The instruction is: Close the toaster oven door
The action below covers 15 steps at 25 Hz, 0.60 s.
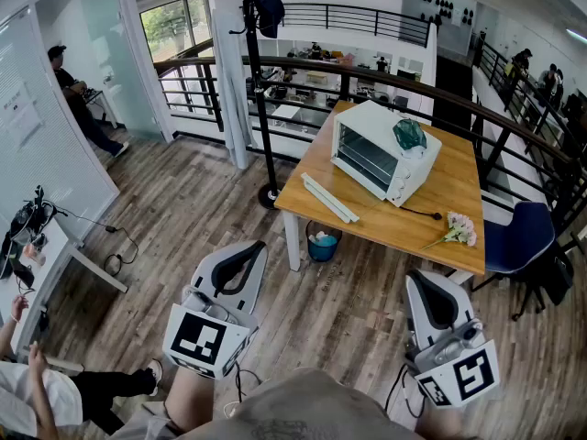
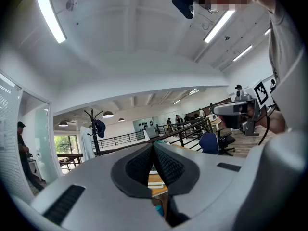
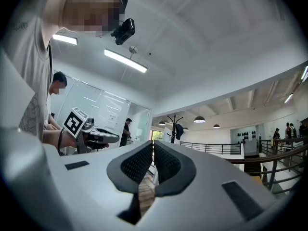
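A wooden table [image 1: 440, 200] on a plank floor [image 1: 202, 218], beside a dark railing [image 1: 367, 71].
A small bunch of pale pink flowers [image 1: 456, 230] lies near the table's front right corner, and long white flat pieces [image 1: 329, 198] lie near its left edge. A blue bucket [image 1: 321, 244] stands under that edge. A blue chair [image 1: 518, 236] sits to the right, and a black coat stand [image 1: 260, 90] with a dark garment [image 1: 269, 10] stands to the left.

Wooden desk [image 1: 459, 181] ahead of you, at your 1 o'clock. The white toaster oven [image 1: 381, 154] sits mid-desk, shifted toward 11. Two long white strips [image 1: 328, 198] lie side by side at 8 o'clock, near the desk's left edge. A black cord [image 1: 420, 213] runs from the oven's front corner toward 5. Pale flowers [image 1: 461, 227] lie at 4 o'clock by the near edge.
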{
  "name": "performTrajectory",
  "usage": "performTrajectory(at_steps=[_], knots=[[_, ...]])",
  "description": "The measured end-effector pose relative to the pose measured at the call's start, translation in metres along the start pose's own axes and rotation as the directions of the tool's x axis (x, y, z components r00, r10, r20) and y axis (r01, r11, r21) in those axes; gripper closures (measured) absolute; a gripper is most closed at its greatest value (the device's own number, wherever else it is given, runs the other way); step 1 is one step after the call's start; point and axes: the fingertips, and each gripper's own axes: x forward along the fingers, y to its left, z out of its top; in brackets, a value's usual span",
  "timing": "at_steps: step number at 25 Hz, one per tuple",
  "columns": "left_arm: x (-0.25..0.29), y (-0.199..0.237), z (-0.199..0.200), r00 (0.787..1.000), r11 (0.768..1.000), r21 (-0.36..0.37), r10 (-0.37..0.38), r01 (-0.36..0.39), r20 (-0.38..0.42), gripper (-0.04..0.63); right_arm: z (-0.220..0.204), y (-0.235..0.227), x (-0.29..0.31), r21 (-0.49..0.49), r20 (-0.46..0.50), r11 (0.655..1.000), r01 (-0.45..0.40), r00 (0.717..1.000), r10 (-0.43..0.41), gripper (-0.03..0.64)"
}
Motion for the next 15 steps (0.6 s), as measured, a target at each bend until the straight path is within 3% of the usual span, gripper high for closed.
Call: performTrajectory(at_steps=[11, 15], knots=[[0.014, -0.031, 0.002, 0.998, 0.998, -0.012, 0.058, -0.058, 0.009, 0.578, -0.021, -0.031, -0.016, 0.068, 0.009, 0.996, -0.055, 0.998, 0.055, 0.583], [0.011, -0.021, 0.01, 0.985, 0.988, -0.028, 0.157, -0.155, 0.076, 0.57, -0.025, -0.048, -0.02, 0.114, 0.057, 0.993, 0.006, 0.998, -0.012, 0.561]])
